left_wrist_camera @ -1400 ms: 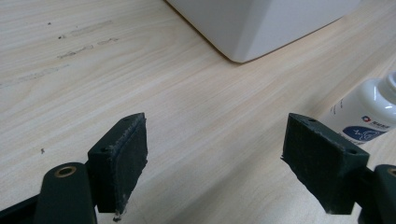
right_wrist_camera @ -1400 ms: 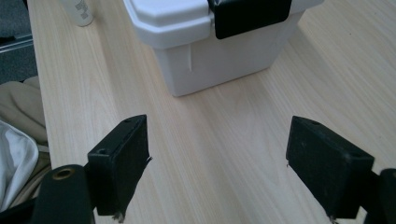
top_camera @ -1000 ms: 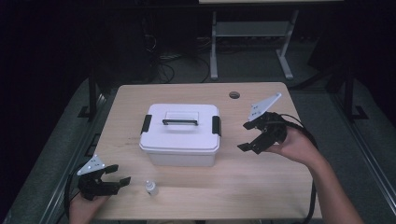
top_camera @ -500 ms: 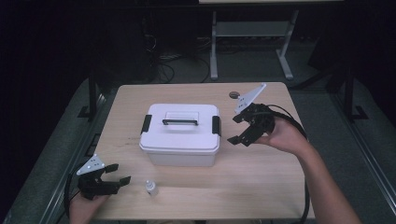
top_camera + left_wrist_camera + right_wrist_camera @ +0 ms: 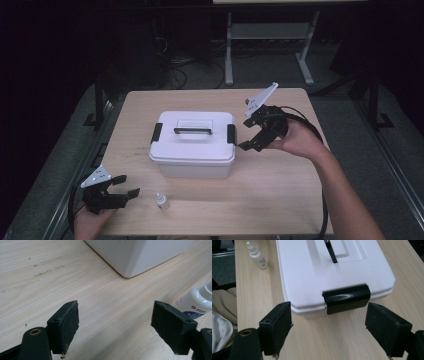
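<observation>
1. Approaching the right-hand latch (image 5: 346, 299) of the white box (image 5: 194, 145) is the step in hand, as I judge it: the right claw (image 5: 257, 134) hangs just beside the box's right end, its jaws spread wide and gripping nothing.
2. From the right gripper view, the black latch sits between the two spread jaws but a little beyond them, not yet touched; it lies closed over the seam of lid and base.
3. The box stands in the middle of the bench (image 5: 280, 200), lid on, its black handle (image 5: 193, 130) lying flat on top and a second latch (image 5: 156, 133) on its left end.
4. The left claw (image 5: 121, 186) rests low at the near left corner of the bench, jaws apart and empty, with a small dropper bottle (image 5: 161, 201) just beside it and well apart from the box.
5. The next move probably calls for easing the right claw forward until one jaw hooks under the latch's lower edge, then prying it outward and up; the left latch would need the same before the lid can lift.
</observation>
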